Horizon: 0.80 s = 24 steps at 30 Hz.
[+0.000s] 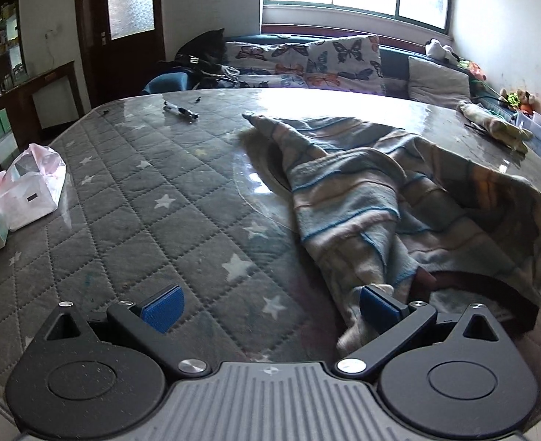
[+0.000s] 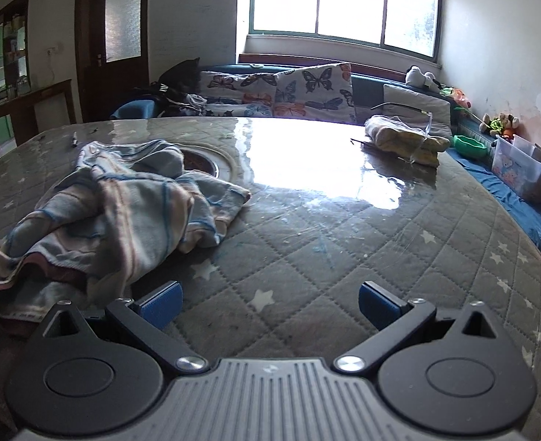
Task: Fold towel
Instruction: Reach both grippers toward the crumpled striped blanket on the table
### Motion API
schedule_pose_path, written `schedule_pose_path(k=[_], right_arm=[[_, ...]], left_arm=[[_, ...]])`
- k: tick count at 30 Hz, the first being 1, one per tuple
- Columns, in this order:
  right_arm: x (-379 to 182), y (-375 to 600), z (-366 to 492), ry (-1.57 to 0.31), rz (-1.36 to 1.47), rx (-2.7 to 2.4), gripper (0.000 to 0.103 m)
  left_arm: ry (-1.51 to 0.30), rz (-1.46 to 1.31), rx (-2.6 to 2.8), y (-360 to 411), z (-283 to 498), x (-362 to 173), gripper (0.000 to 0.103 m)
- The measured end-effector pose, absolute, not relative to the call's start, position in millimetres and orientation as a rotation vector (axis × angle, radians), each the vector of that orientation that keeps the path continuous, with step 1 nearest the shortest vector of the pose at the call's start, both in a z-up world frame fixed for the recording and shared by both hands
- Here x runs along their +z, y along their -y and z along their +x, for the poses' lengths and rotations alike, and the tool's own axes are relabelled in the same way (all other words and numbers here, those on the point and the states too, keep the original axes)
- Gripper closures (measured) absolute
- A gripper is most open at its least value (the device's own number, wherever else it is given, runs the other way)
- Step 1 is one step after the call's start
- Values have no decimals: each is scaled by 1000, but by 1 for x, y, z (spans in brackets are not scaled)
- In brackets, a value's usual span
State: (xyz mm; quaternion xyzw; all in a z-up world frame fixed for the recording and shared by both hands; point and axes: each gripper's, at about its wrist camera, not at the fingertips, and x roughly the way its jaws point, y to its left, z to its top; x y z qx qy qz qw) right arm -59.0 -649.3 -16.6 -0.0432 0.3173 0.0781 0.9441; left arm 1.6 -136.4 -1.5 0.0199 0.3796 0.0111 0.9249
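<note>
a crumpled, striped towel in pale blue, beige and pink terry cloth [image 1: 399, 198] lies in a loose heap on the table [image 1: 141, 202], whose grey quilted cover with white stars sits under a glossy clear sheet. from the left gripper [image 1: 268, 307] the towel stretches ahead and to the right, its long axis running from just beside that gripper's right fingertip away toward a pointed corner at the far end; a dark maroon edge shows at the near end. the left gripper stands wide apart, nothing between its blue pads [image 1: 163, 307], though the right pad touches or overlaps the towel's near fold, and contact cannot be told for sure. from the right gripper [image 2: 270, 305] the same towel [image 2: 116, 205] is ahead and to the left, its near edge just beside the left fingertip. the right gripper also gapes wide and holds nothing, with bare quilted table between its fingers. far ahead to the right of it lies a yellowish bundle of cloth [image 2: 406, 139]; a dark pen [image 1: 180, 111] lies far ahead of the left gripper.
</note>
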Motion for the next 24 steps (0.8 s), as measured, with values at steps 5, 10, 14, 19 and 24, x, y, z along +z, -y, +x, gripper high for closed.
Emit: schedule_pose_path(k=[5, 10, 14, 19, 24], right_arm=[[-17, 646, -70, -643, -99, 174, 0], [-20, 643, -74, -648, -104, 190, 0], [-23, 637, -78, -650, -116, 208, 0], [-25, 631, -81, -651, -124, 225, 0], [-26, 626, -83, -656, -131, 238, 0]], left_arm=[[-787, 61, 32, 203, 11, -7, 0], [-794, 84, 36, 280, 21, -14, 0], [-799, 95, 35, 345, 25, -23, 0], [-799, 110, 47, 443, 28, -35, 0], [-797, 103, 57, 531, 6, -46, 0]])
